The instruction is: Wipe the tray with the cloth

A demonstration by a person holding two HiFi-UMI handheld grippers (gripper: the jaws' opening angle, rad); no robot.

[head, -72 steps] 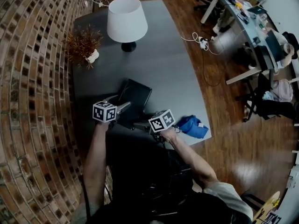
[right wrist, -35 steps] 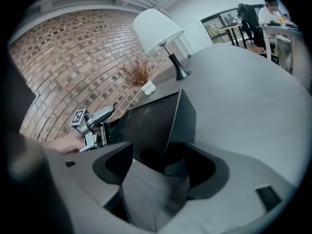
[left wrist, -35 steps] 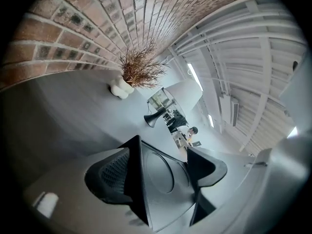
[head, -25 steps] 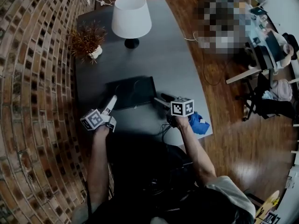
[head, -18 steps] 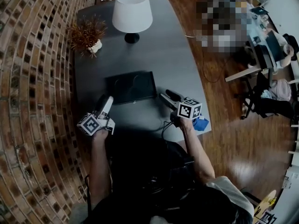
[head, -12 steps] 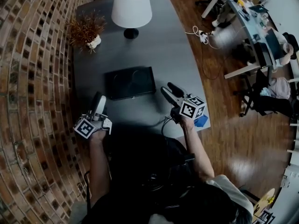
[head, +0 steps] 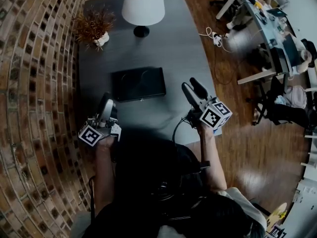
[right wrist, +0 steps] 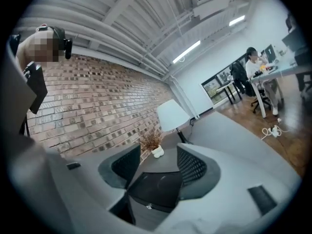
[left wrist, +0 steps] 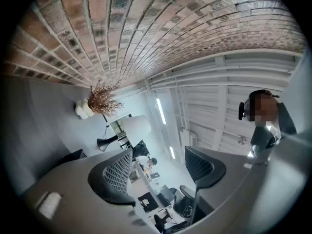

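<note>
From above, we see a brick wall (head: 34,83) at the far left and a grey counter (head: 173,48) beside it, with a dried plant (head: 93,25) and a white lamp (head: 143,4) at its far end. At the counter's near left edge, the left tongs (head: 105,108) are held in the air and tilted upward. Their own view looks over the counter into the room. The tips stand wide apart with nothing between them, and they have just been closing a little. In the middle of the counter lies the tray (head: 138,83), dark, flat and bare, its long axis running left to right. It sits just ahead and to the right of the left tongs, and ahead and to the left of the right tongs (head: 190,87). Those are about half open and empty, and have also just been closing. Their view looks straight at the tray, framed between the tips. The left tongs look nearer the tray's corner, but the right ones aim at it. We see the cloth in no view, so this fits a moment before the cloth is fetched or after it is put away.
</note>
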